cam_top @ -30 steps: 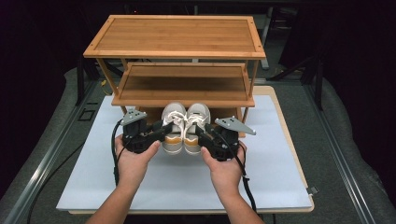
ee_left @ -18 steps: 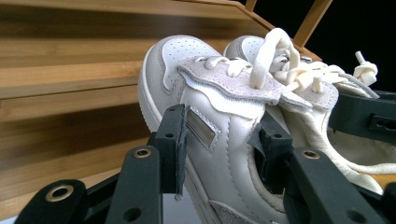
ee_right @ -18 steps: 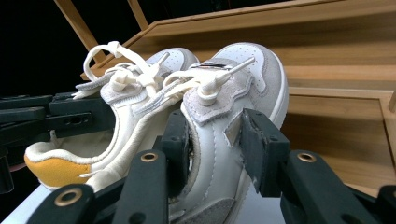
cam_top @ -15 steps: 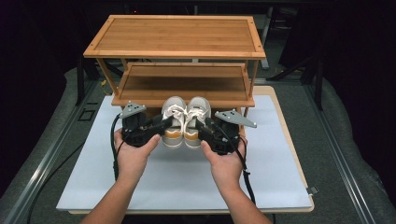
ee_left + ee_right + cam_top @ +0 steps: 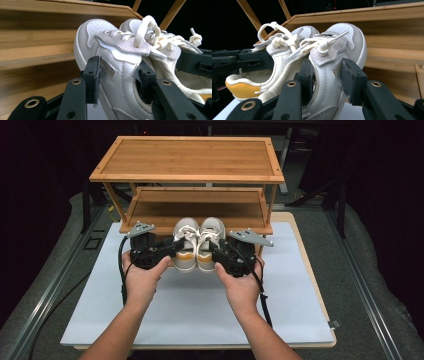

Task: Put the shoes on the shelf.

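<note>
A pair of small white sneakers with pale suede panels sits toe-first at the front edge of the rack's lower shelf, side by side and touching. The left sneaker (image 5: 186,245) is grasped across its side wall by the left claw (image 5: 172,248); in the left gripper view the jaws pinch the upper just below the lace panel. The right sneaker (image 5: 210,244) is held the same way by the right claw (image 5: 216,249), its jaws clenched on the quarter beside the tongue. A mustard-yellow heel patch (image 5: 242,89) shows on the other shoe in the right gripper view.

The step in hand looks like carrying the pair onto the bamboo shoe rack (image 5: 190,162), probably its lower shelf (image 5: 195,210). To do it well, keep both hands level and moving together so the shoes stay pressed side by side, lift the soles over the shelf's raised front lip, and push straight in. The grip is on soft leather, so hold firm pressure; the loose laces (image 5: 150,35) could snag on the lip.

The rack stands at the far end of a white mat (image 5: 200,310) on a wooden-edged surface (image 5: 305,270). Around it the room is dark, with grey padded flooring and metal rails at the sides.
</note>
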A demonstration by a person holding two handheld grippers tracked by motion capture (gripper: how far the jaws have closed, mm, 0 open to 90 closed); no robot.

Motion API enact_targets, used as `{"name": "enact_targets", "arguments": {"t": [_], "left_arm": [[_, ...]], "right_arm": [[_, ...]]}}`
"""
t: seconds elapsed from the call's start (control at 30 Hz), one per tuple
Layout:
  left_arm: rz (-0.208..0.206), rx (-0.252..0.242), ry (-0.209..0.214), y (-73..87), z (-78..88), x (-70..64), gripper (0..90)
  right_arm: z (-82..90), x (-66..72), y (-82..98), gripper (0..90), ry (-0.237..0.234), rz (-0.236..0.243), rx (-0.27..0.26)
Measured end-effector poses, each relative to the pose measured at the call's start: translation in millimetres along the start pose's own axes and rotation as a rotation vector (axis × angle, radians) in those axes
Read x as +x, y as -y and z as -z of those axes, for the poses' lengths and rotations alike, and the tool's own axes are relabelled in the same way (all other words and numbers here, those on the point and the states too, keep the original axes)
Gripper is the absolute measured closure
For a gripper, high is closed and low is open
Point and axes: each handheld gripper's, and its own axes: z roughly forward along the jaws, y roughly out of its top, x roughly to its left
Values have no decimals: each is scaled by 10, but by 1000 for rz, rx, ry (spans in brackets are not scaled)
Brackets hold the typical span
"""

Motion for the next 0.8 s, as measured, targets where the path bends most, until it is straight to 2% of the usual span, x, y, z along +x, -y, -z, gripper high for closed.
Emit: {"name": "enact_targets", "arguments": {"t": [0.23, 0.57, 0.8], "left_arm": [[8, -8, -7, -94, -60, 53, 607], [27, -19, -5, -164, -171, 138, 608], [24, -12, -8, -215, -255, 170, 608]], "right_arm": [[-97, -12, -97, 632, 4, 14, 2], [-229, -71, -185, 631, -2, -8, 6], [-304, -135, -229, 631, 1, -3, 11]]}}
